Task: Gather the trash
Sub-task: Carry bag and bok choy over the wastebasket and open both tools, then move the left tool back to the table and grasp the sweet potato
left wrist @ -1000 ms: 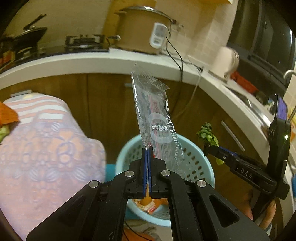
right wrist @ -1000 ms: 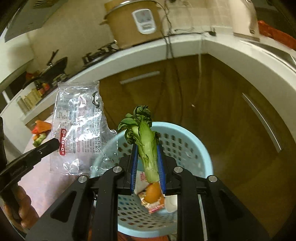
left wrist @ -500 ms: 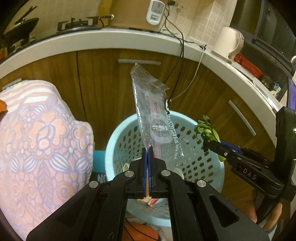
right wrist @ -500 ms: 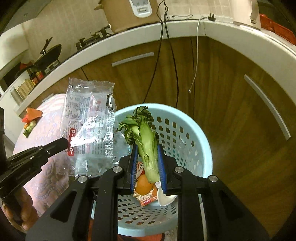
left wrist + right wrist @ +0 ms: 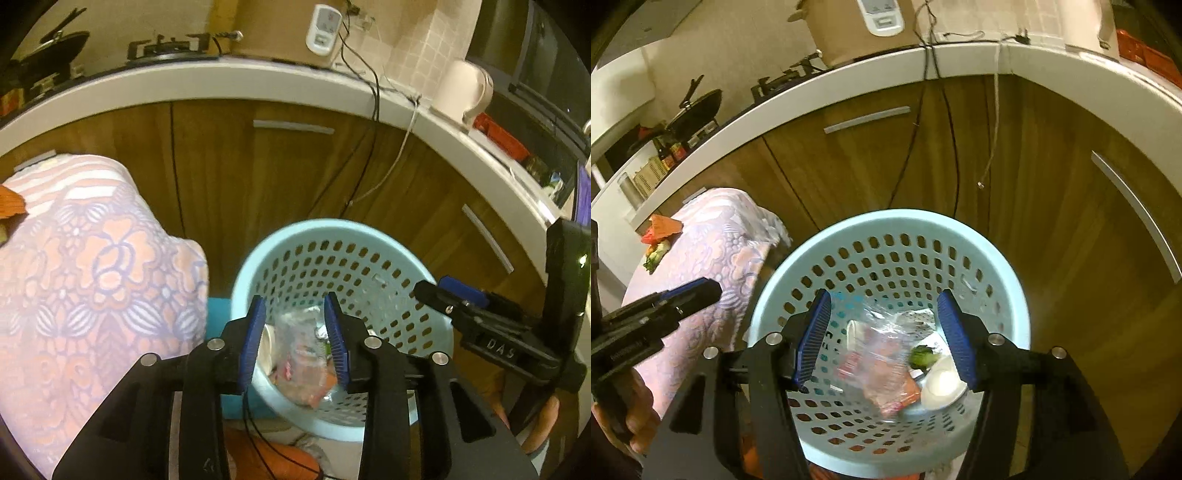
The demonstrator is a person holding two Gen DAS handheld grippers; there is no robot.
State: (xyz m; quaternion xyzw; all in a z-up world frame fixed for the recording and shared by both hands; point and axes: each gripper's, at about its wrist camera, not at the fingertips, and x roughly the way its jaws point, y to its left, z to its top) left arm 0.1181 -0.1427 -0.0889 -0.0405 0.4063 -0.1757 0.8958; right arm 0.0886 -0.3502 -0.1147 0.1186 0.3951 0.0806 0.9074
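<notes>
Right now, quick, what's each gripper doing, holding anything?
Left gripper: opening, nothing between its jaws; plastic wrapper lies in the basket.
Right gripper: opening, empty; greens in the basket.

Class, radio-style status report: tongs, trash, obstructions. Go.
Left tongs and right tongs opening, nothing between them. Clear wrapper and green vegetable lying in blue basket. Nothing in the way.

basket [image 5: 1004, 266]: perforated plastic | wrapper [image 5: 882, 365]: glossy film | cabinet [image 5: 295, 177]: wood
</notes>
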